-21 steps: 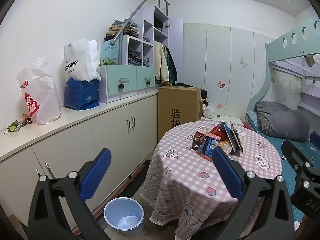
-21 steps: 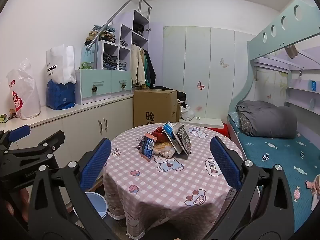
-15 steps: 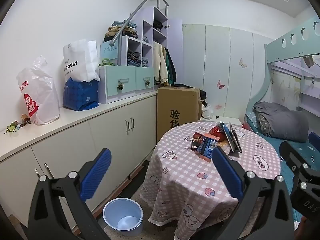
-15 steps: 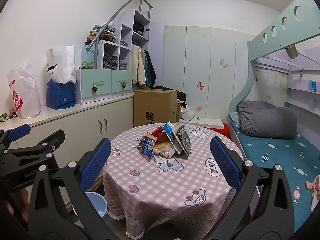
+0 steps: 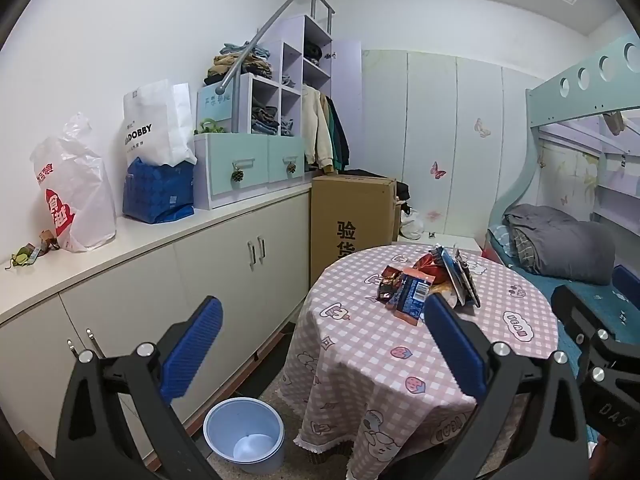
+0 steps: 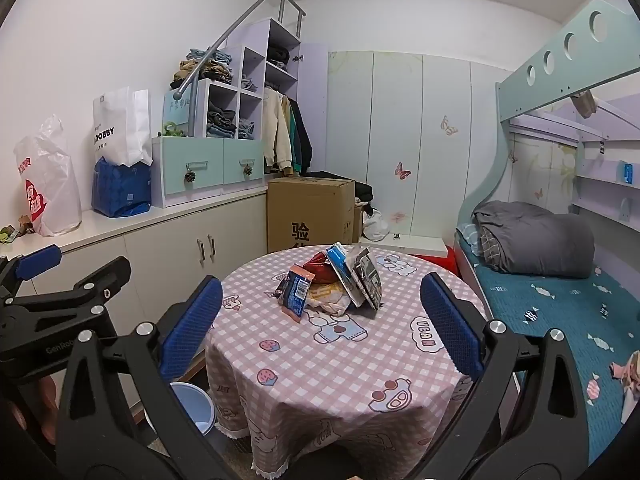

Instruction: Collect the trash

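Where checked cloth drapes, crinkled wrappers (image 6: 332, 280) heap.

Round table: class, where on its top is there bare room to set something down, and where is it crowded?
The round table is bare across its near half, between the wrapper pile and the front edge, and along its right rim. The middle toward the far side is crowded with wrappers. On the counter, bags crowd the wall side; its front strip is free.

Home bedroom: bunk bed (image 6: 560, 276), butterfly wardrobe (image 6: 400, 140).
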{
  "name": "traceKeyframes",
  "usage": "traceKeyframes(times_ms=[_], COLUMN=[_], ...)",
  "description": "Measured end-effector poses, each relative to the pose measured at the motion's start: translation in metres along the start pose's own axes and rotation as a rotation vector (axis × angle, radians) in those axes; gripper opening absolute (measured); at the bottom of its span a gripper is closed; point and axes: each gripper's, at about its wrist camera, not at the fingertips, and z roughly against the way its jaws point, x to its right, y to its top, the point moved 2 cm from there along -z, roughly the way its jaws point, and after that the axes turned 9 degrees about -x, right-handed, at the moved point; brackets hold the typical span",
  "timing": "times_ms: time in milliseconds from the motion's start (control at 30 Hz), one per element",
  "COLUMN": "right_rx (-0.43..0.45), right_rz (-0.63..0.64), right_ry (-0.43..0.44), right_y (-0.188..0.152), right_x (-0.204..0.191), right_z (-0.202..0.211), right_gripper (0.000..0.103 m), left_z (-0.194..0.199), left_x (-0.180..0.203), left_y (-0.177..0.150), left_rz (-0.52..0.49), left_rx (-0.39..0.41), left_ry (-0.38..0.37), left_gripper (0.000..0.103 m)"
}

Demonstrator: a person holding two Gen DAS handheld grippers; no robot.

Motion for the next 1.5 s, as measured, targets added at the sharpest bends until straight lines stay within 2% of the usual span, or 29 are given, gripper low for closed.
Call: traceKeyframes(times_ms=[1500], right_rx=[-0.011], right_rz=[0.001], right_ry=[0.005], right_y=[-0.011], right_x=[-0.001], right_z=[-0.008], right_gripper=[0.097], left_z=[0.007], left_x=[0.008], left_y=[0.003], left_rz=[-0.003], left_rx=[0.001], left_ry=[0.000], left_gripper=[0.099])
